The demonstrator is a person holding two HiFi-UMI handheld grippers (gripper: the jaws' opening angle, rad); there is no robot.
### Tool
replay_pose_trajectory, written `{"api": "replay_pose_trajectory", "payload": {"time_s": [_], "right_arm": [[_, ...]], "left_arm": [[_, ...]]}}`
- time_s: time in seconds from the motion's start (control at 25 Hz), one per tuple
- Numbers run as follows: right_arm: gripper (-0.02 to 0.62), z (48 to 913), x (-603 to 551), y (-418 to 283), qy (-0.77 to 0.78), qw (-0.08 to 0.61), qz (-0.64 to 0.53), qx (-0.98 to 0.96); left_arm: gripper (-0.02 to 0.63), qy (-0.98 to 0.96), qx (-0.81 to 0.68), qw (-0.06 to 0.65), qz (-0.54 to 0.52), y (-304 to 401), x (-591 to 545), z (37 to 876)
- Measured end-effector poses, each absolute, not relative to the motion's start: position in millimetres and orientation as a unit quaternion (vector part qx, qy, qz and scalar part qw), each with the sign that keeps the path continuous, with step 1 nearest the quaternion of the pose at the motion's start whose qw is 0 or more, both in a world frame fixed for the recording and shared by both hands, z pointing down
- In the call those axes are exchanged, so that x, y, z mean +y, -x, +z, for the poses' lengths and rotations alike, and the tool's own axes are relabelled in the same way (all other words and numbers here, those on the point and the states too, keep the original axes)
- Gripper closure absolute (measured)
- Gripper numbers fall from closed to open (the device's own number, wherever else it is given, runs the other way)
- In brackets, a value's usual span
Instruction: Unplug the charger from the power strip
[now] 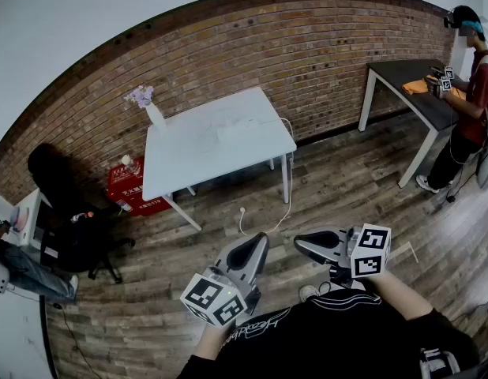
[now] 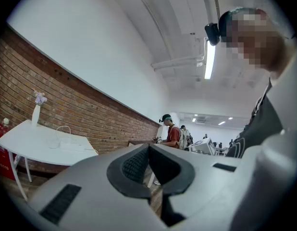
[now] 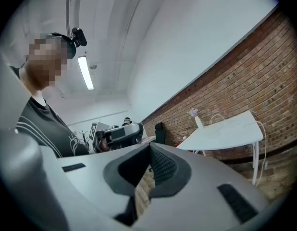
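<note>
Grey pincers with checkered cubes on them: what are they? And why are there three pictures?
They are grabbing tools. A person holds one in each hand: the left gripper and the right gripper. The checkered cube on each is part of it. The head view comes from a camera on the person's head, looking down at the wooden floor. The other two pictures come from small cameras riding on each tool, looking along its jaws. Both pairs of jaws are shut with nothing between them, so nothing is held. Ahead stands a white table with a vase of flowers and some white cabled things, too pale to tell apart.
</note>
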State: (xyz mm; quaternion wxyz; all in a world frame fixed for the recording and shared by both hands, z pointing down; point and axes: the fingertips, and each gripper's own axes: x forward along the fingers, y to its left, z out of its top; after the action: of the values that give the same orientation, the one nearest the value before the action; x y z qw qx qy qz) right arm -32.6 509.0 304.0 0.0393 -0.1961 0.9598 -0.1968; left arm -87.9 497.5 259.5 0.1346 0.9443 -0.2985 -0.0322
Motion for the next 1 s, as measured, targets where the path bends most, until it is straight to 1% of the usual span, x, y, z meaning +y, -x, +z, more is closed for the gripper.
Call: {"api": "replay_pose_trajectory", "payload": {"time_s": [0.36, 0.76, 1.0], "right_arm": [[0.598, 306.7, 493.2, 33.2, 0.194, 0.037, -0.204, 0.959], [0.598, 330.8, 454.1, 6.3, 0.223, 0.045, -0.254, 0.94], [0.598, 337.7, 425.1, -13.1, 0.225, 0.051, -0.263, 0.937]], "left_arm": [[0.603, -0.941, -0.302, 0.149, -0.033, 89.9, 479.9, 264.0], [0.603, -0.93, -0.311, 0.195, -0.017, 76.7, 443.4, 290.0], [0.603, -0.926, -0.316, 0.208, 0.002, 64.3, 414.2, 300.2]]}}
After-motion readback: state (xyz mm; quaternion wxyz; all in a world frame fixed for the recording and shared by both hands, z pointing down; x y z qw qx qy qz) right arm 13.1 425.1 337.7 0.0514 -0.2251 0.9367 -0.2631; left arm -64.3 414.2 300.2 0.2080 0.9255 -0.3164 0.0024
